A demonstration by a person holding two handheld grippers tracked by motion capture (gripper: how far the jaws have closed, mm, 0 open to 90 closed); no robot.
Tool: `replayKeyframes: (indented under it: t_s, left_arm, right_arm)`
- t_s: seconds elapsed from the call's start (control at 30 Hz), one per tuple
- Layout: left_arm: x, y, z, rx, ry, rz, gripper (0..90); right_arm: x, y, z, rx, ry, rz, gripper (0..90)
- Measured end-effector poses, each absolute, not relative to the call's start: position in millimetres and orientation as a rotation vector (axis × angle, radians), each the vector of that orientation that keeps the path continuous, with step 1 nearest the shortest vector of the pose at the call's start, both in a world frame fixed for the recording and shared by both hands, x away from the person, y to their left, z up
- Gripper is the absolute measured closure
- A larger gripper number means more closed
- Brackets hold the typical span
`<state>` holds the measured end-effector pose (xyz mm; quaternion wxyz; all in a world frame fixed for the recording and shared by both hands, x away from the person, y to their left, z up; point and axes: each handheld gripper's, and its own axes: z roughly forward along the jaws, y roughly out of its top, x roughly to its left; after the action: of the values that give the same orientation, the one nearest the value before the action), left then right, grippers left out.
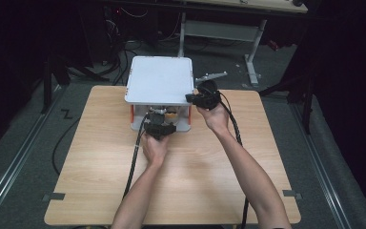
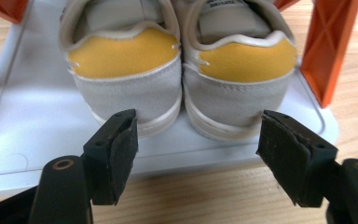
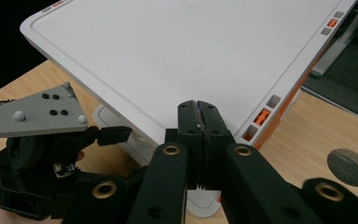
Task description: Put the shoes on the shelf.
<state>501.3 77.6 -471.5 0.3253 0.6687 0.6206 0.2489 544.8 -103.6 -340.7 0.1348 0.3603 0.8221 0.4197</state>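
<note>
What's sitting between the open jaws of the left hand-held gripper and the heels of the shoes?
Nothing but a bare strip of the white shelf, as the left gripper view shows; the left hand-held gripper stands short of the shoes.

Shoes (image 2: 182, 84): the top edge of the left gripper view cuts off their fronts; just the heels show. From above, the top shelf (image 1: 159, 78) hides nearly all of them.
Orange posts (image 2: 328, 46): cut off by the upper edge and corners.
Bottom shelf (image 2: 32, 126): its left end runs out of the left gripper view.
Left gripper (image 1: 159, 128): its fingers (image 2: 116, 149) are tucked under the top shelf in the high view.
Writing on the shoe tongue: too small to read.
Grey disc (image 3: 349, 167) on the desk (image 1: 186, 167): too blurred to identify.
</note>
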Motion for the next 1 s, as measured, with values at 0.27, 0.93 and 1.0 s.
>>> replayKeyframes:
  t_s: [0.27,0.93,1.0]
  left_arm:
    - [489,84,-463,1.761,1.56,0.628,30.5]
    - [448,115,-424,1.772,1.356,0.609,32.4]
    - [443,118,-420,1.765,1.345,0.609,32.4]
  right_arm:
    - [544,-105,-340,1.066,2.362,1.235,68.7]
    - [511,-162,-339,1.067,2.276,1.377,55.4]
    - [505,-172,-340,1.07,2.274,1.379,54.6]
